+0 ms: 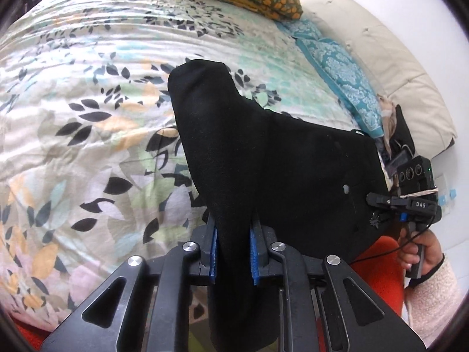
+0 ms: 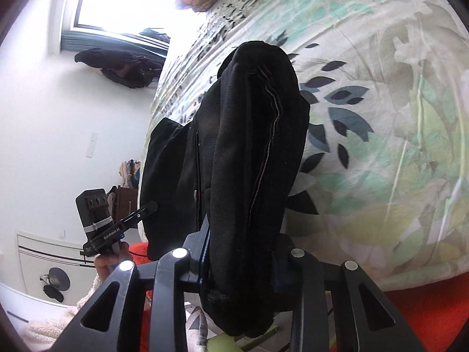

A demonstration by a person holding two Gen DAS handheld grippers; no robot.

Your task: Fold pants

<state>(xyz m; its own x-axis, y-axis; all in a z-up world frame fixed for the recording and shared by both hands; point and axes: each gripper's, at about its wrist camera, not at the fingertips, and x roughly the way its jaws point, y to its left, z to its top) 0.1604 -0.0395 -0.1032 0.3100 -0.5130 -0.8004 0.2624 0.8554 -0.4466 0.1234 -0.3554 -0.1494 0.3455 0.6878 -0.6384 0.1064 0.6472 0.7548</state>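
Black pants [image 1: 263, 152], on floral bedspread [image 1: 73, 102], near edge: left gripper [image 1: 233, 252] and right gripper [image 2: 243, 264] each clamp bunched fabric, probably waistband ends; lift evenly, keep cloth taut, align edges.

left gripper [image 1: 233, 245]: clamped on cloth, tilted down | right gripper [image 2: 240, 252]: clamped on cloth, tilted down

left gripper [image 1: 233, 245] clamping black pants [image 1: 263, 152] — floral bedspread [image 1: 88, 102]

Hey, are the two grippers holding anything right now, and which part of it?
Both hold the black pants. The left gripper pinches a bunched fold of fabric; the right gripper clamps a thicker bunch along a seam. Which end each holds cannot be told.
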